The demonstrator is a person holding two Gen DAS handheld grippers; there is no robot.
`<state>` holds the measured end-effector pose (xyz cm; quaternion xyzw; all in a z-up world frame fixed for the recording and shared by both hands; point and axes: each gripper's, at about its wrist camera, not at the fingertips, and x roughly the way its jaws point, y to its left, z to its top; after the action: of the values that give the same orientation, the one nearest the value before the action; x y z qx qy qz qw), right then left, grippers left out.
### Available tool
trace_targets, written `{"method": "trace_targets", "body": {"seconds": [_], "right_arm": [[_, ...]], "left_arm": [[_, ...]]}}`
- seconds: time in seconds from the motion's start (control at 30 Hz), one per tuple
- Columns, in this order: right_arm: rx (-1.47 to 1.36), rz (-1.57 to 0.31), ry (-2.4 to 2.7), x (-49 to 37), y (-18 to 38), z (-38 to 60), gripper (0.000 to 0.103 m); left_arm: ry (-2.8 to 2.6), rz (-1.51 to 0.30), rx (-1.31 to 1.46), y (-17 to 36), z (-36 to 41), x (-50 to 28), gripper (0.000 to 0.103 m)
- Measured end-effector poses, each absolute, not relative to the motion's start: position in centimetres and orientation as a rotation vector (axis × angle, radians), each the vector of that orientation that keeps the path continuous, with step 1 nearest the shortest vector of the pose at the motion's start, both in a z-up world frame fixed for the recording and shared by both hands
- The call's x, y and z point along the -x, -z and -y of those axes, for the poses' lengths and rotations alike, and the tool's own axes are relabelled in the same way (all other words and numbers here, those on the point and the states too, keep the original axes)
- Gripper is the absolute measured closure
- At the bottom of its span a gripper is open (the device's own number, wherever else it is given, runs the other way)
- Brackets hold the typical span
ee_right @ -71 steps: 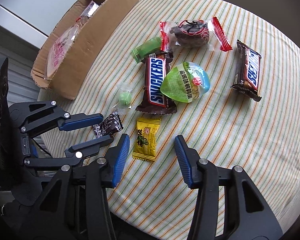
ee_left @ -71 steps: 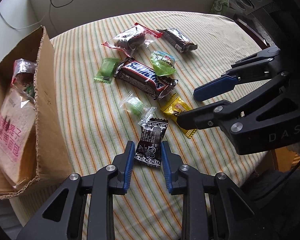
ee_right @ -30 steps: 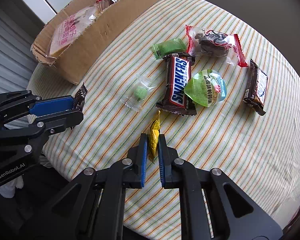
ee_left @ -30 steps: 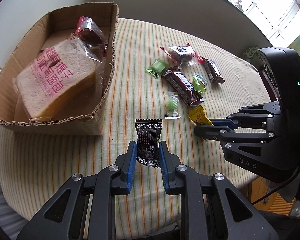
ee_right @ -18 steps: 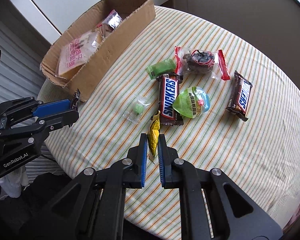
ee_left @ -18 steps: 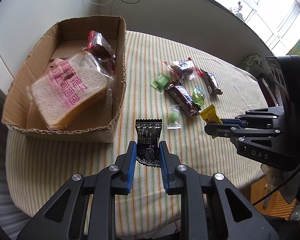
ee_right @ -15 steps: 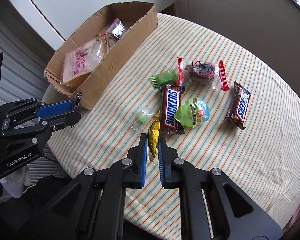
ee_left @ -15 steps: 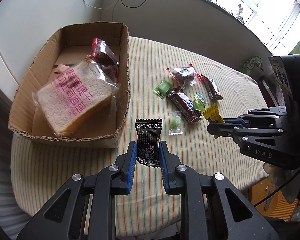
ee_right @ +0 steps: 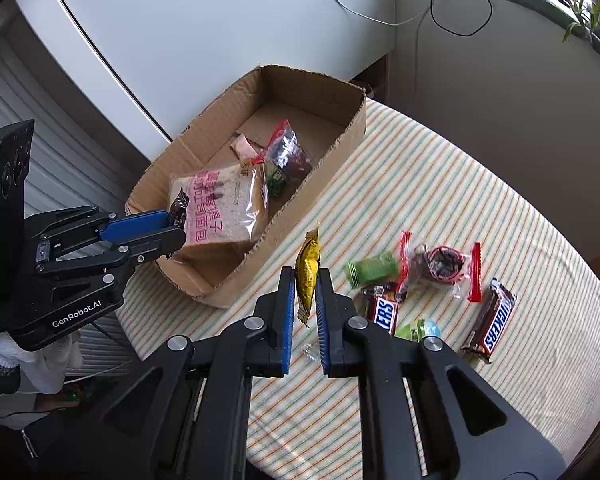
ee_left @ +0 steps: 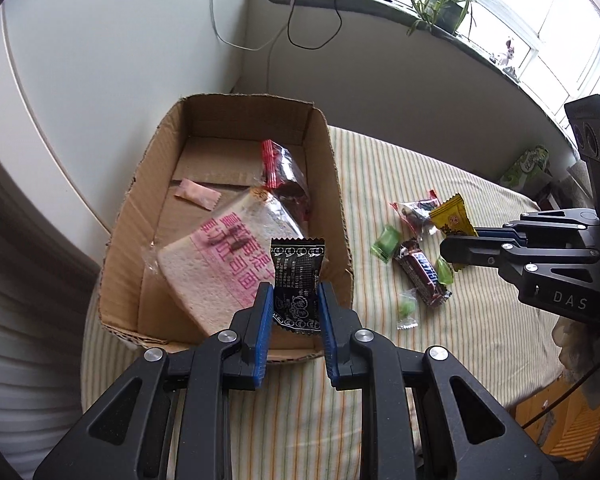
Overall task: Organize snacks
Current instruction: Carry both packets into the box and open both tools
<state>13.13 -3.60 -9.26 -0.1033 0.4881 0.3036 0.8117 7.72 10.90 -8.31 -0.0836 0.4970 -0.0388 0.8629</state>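
My left gripper (ee_left: 294, 300) is shut on a black candy packet (ee_left: 297, 280) and holds it above the near end of the cardboard box (ee_left: 138, 208), over a bagged slice of bread (ee_left: 216, 264). My right gripper (ee_right: 304, 288) is shut on a yellow candy packet (ee_right: 308, 268), held edge-on above the striped tablecloth (ee_right: 480, 216) just right of the cardboard box (ee_right: 332, 152). From the left wrist view the yellow candy packet (ee_left: 450, 216) sticks up from the right gripper (ee_left: 456, 246). The left gripper (ee_right: 172, 220) shows at the left of the right wrist view.
Inside the box lie a red-and-clear bag (ee_left: 280, 172) and a pink sachet (ee_left: 196, 194). On the cloth lie two Snickers bars (ee_right: 494, 320), a green candy (ee_right: 370, 268), a clear red-edged bag (ee_right: 436, 264), a green jelly cup (ee_right: 418, 328) and a small clear-wrapped green sweet (ee_left: 408, 308). A wall and window sill stand behind the table.
Both grippers have risen and swung toward the box, each keeping its packet. The black packet now hangs over the box instead of over the cloth.
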Motion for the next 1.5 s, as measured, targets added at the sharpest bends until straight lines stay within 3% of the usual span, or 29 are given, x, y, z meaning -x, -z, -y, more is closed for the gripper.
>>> {"method": "trace_targets", "body": {"seconds": [1.5], "right_arm": [[0.260, -1.063, -0.673, -22.5, 9.5, -2.9, 0.092]], "left_arm": [[-0.015, -1.051, 0.163, 8.6, -14.9, -16.4, 0.080]]}}
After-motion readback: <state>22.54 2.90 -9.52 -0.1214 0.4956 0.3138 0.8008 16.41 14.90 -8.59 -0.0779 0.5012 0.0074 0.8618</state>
